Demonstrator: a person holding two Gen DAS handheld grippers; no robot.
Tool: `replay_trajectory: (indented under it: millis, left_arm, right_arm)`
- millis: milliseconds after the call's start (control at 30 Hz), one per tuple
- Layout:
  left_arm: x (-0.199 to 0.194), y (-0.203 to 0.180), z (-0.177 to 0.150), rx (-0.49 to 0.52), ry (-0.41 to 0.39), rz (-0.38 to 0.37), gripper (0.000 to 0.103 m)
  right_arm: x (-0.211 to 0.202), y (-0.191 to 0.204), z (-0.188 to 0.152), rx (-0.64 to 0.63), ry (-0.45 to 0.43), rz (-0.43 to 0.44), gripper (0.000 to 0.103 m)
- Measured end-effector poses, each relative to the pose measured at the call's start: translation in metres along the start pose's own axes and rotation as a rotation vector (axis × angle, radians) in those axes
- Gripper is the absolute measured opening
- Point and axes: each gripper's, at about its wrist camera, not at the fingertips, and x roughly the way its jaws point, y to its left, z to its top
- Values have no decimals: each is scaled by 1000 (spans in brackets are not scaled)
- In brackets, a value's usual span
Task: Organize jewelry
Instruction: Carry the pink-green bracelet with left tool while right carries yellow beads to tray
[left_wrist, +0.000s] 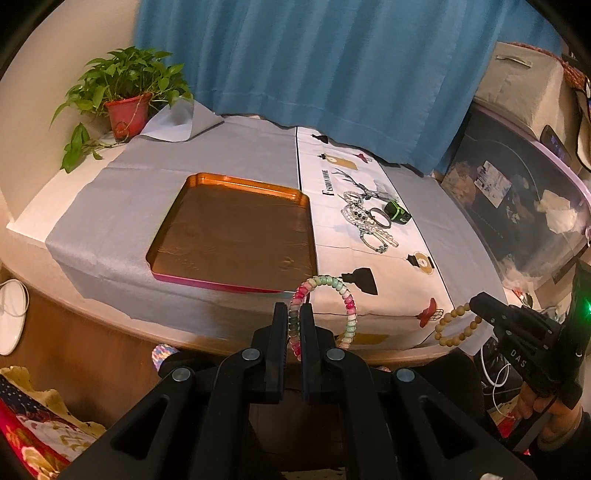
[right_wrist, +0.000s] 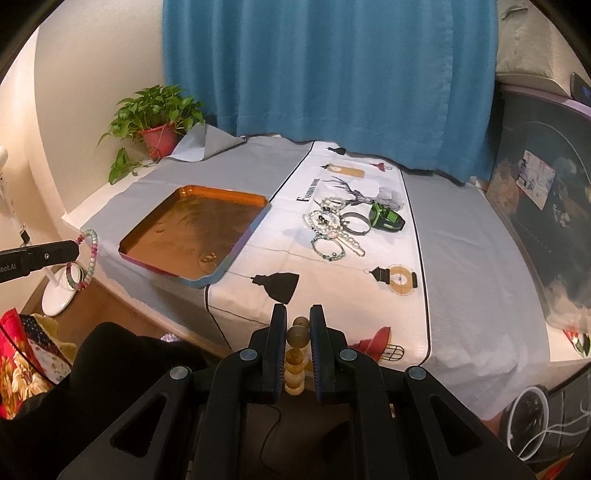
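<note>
Copper-coloured tray (left_wrist: 236, 225) is sitting empty on the grey cloth (left_wrist: 122, 199), left of the white printed runner (left_wrist: 369, 258) where most of the jewelry pile (left_wrist: 365, 219) is lying in a tangle of pearly and silvery bracelets. Right beside that pile a dark bangle (left_wrist: 380, 217) is resting, and a black-and-green watch (left_wrist: 397, 212) is sitting just next to it.

Both grippers are hanging out in front of the table's near edge, off the surface. The left gripper (left_wrist: 294, 325) is clenching a pink, white and green bead bracelet (left_wrist: 334, 291), pads pinching one side of the loop while the rest is arching up and to the right above the tray's near corner. The right gripper (right_wrist: 298, 332) is clamping down on a tan wooden bead bracelet (right_wrist: 295, 354), a column of round beads standing between its pads; from the left camera that same loop is dangling off its tip (left_wrist: 458, 325).

A hand (left_wrist: 539, 410) is gripping the right tool's handle, and a dark sleeve (right_wrist: 110, 369) is showing at the lower left of the right view.

A potted plant (left_wrist: 125, 96) is sitting in the far left corner, with a blue curtain (left_wrist: 314, 66) hanging behind the table.
</note>
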Motion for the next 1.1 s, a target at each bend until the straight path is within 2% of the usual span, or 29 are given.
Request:
replay_trajectory:
  millis: [500,1100]
  left_arm:
    - [21,24,15,-17,8,26,4]
    - [95,74,82,-42,13,83,4]
  right_arm:
    - [31,28,22,-41,31,51,13]
    - [132,111,103,-134,27,175,13]
